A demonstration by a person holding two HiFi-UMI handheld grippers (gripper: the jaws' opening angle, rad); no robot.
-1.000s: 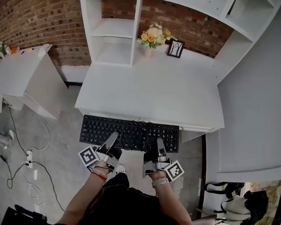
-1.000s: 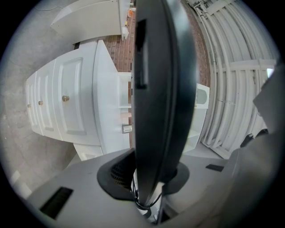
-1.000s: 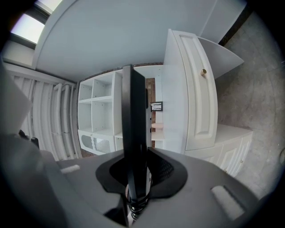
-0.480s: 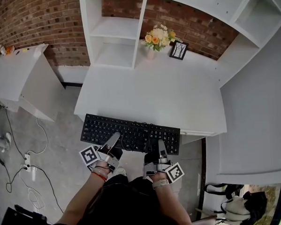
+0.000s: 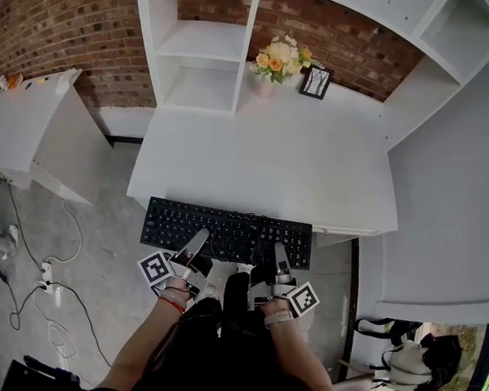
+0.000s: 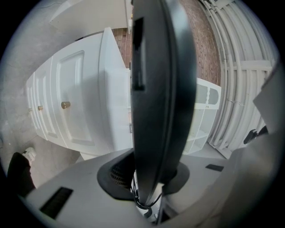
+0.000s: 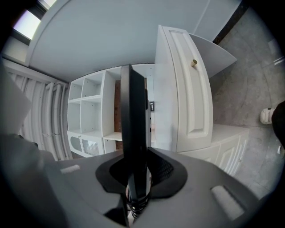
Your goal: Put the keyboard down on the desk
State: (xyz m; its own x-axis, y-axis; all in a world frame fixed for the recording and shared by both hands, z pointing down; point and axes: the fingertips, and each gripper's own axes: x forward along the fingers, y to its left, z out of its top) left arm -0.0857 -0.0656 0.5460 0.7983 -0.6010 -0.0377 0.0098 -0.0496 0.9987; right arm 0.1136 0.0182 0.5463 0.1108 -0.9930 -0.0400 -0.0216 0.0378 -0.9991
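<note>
The black keyboard (image 5: pixel 222 229) hangs level along the front edge of the white desk (image 5: pixel 267 157), at 6 o'clock from the desk's middle. Its left end sticks out past the desk corner toward 9 o'clock (whether its far edge touches the desktop cannot be told). The left tool (image 5: pixel 198 239) is clamped on the keyboard's near edge at about 7 o'clock, and the right tool (image 5: pixel 278 252) at 5 o'clock, jaws pressed on the thin body. A flower vase (image 5: pixel 280 59) and a small frame (image 5: pixel 315 82) stand at the desk's 12 o'clock.
</note>
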